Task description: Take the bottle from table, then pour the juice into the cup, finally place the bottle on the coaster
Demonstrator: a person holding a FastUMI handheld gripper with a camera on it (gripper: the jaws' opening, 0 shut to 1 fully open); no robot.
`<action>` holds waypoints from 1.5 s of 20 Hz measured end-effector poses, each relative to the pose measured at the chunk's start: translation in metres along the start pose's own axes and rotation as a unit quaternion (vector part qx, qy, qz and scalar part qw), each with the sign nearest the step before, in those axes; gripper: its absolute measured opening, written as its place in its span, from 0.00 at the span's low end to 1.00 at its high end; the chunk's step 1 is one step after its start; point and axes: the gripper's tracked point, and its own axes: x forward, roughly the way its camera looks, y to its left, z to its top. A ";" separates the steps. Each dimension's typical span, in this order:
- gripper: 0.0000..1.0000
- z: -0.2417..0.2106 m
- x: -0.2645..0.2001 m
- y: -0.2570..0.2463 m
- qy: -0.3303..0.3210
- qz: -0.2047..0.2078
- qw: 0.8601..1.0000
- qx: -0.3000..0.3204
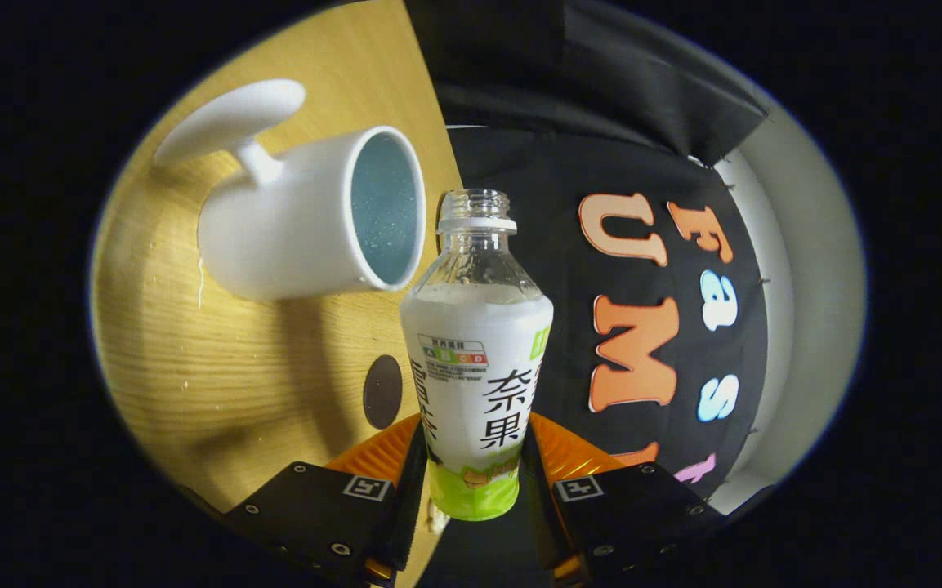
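Observation:
My gripper is shut on the bottle, one finger on each side of its lower body. The bottle is clear, with a white label and a green base, and its mouth has no cap. The view is rolled, so the wooden table stands to the left and the bottle lies tipped on its side. Its mouth sits just beside the rim of the white cup, which has a blue inside and a handle. No stream of juice shows at the mouth. The dark round coaster lies on the table near the bottle's label.
The table's edge runs just behind the bottle, and the black cloth wall hangs beyond it. A pale wall lies past the cloth. Bare wood spreads around the cup and the coaster.

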 end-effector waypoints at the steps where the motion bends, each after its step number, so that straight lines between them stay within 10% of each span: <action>1: 0.59 0.001 0.000 0.003 0.003 0.010 0.999 0.040; 11: 0.59 -0.007 0.050 0.005 0.050 0.044 0.938 0.339; 21: 0.59 -0.018 0.107 -0.004 0.045 0.050 0.823 0.564; 30: 0.59 -0.029 0.139 0.011 0.061 0.042 0.813 0.577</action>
